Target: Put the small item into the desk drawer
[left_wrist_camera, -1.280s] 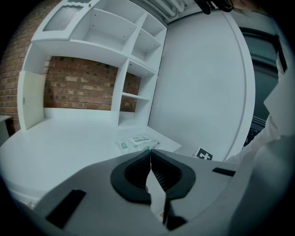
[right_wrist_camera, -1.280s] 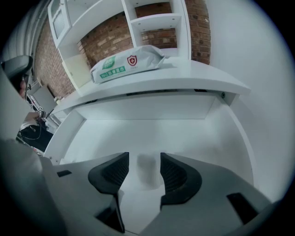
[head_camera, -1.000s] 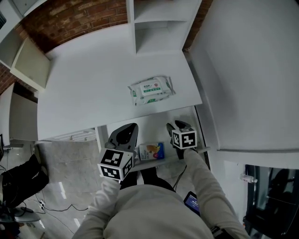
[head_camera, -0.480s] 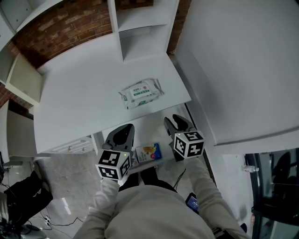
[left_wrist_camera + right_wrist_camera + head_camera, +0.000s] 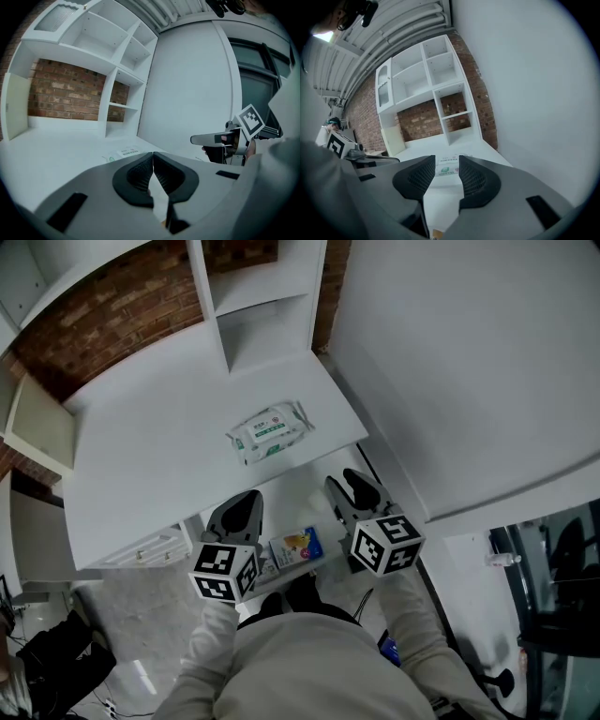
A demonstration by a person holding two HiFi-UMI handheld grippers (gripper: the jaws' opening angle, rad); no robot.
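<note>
A small blue and orange packet (image 5: 296, 547) lies in the open desk drawer (image 5: 298, 501) under the white desk's front edge. My left gripper (image 5: 241, 510) hovers just left of the packet, and its jaws are shut tip to tip with nothing in them (image 5: 153, 155). Over the drawer's right side is my right gripper (image 5: 351, 487), open and empty, apart from the packet. The right gripper view looks through the gap of that gripper (image 5: 446, 161) to a wipes pack (image 5: 447, 169) on the desk. The packet is hidden in both gripper views.
The green and white wipes pack (image 5: 270, 432) lies on the white desk (image 5: 159, 456) near its front edge. A white shelf unit (image 5: 253, 306) stands at the back against brick, and a white wall (image 5: 450, 362) borders the right. A shut drawer (image 5: 141, 547) sits lower left.
The head view has swung, so the desk sits further left. Both grippers stay over the drawer; the right one has drawn back slightly toward me. The packet has not moved.
</note>
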